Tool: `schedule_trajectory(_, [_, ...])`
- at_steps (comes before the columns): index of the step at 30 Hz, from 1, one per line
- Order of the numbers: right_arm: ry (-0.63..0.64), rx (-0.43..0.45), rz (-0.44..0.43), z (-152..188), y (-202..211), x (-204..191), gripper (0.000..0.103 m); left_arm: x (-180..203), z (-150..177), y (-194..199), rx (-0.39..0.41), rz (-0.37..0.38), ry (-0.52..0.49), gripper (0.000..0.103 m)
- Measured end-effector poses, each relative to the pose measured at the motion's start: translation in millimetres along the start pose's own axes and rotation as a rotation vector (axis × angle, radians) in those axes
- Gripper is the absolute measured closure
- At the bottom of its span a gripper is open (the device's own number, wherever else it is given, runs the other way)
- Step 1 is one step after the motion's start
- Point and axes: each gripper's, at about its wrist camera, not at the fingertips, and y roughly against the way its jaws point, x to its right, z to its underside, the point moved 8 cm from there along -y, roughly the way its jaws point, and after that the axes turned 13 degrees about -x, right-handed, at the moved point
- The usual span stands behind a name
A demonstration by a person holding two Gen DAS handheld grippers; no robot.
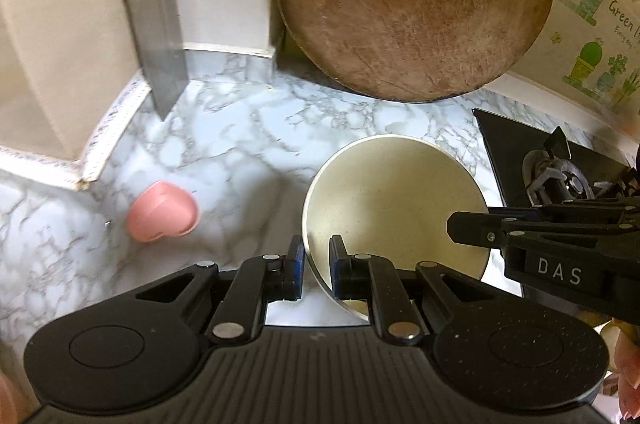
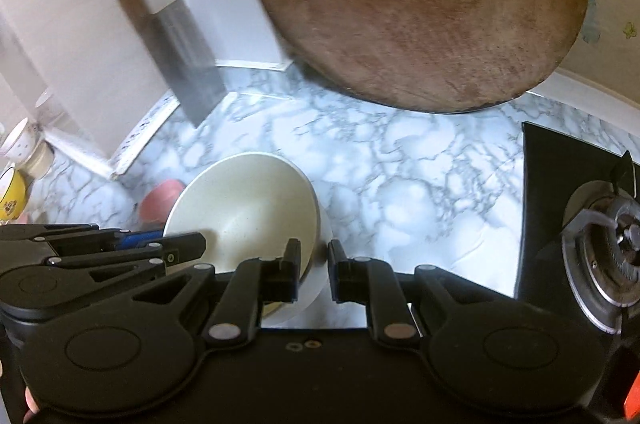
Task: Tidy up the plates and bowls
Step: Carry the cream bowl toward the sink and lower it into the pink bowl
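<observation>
Both tongs grip one cream bowl above the worktop: left tongs at 6 o'clock, right tongs at its 4 o'clock rim.

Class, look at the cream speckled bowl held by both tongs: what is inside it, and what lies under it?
The cream speckled bowl looks empty inside. Under it, grey-veined marble countertop shows around its edges; the patch directly below is covered by the bowl.

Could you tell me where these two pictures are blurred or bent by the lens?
Left wrist view: cleaver and pink dish smeared, bowl fairly crisp, counter edge bowed. Right wrist view: softer overall, cutting board and cleaver streaked, walls curving outward.
</observation>
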Motion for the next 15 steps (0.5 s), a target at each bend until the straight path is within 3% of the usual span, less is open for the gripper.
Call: schedule_trajectory(15, [0.050, 0.002, -0.012, 36.4, 14.9, -60.5, 0.088, -43.4, 47.3, 39.9, 0.015, -0.015, 0.014, 0.091])
